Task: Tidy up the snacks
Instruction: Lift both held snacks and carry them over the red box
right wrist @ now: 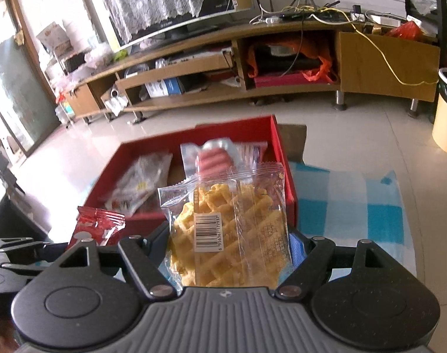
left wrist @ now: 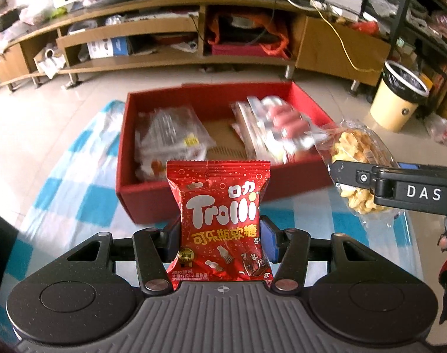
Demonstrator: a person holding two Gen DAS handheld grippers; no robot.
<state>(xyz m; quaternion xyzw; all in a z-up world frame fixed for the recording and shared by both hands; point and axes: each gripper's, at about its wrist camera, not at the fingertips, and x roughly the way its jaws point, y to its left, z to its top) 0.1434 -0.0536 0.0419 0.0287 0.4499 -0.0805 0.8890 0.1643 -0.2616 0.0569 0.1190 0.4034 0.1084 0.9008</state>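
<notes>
My left gripper (left wrist: pixel 220 241) is shut on a red Trolli gummy packet (left wrist: pixel 220 220), held upright in front of the red box (left wrist: pixel 170 206). My right gripper (right wrist: pixel 229 253) is shut on a clear bag of yellow waffle crackers (right wrist: pixel 226 229); that bag also shows in the left wrist view (left wrist: pixel 355 153), at the box's right front corner. The red box (right wrist: pixel 288 176) holds clear-wrapped snack packs (left wrist: pixel 173 138) on the left and a pack of red sausages (left wrist: pixel 282 120) on the right. The Trolli packet (right wrist: pixel 97 223) shows at the left in the right wrist view.
The box stands on a blue-and-white checked cloth (left wrist: pixel 85 176) over a table. Beyond are a tiled floor, a long wooden TV stand (left wrist: pixel 194 35) with clutter, and a cream waste bin (left wrist: pixel 400 97) at the right.
</notes>
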